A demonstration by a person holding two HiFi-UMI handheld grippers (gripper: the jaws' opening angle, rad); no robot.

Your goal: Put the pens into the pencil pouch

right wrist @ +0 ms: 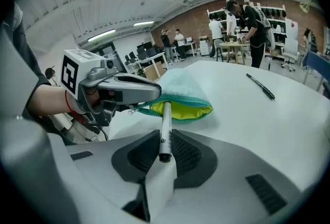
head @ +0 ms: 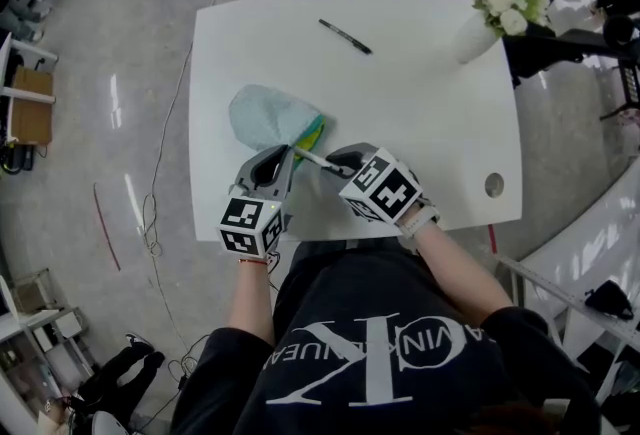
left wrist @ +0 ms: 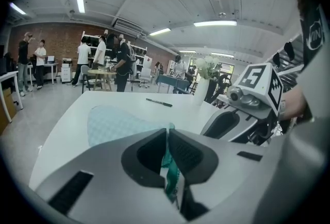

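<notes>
White table [head: 420,113] holds the pouch [head: 262,115] centre-frame; your left tool [head: 289,154] pinches its edge, your right tool [head: 334,161] clamps a pen [head: 312,159].

Your pale mint, finely checked fabric pouch [right wrist: 180,91] has a teal zip and yellow-green lining, the white plastic pen [right wrist: 165,130] in your grey right gripper [right wrist: 165,141] bears black print, and a slim black pen [head: 345,36] marks the white table [head: 420,113].

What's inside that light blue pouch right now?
Through its open mouth, the pouch shows yellow lining and the tip of the white pen that the right gripper holds. The fabric covers everything deeper, so other contents cannot be seen.
</notes>
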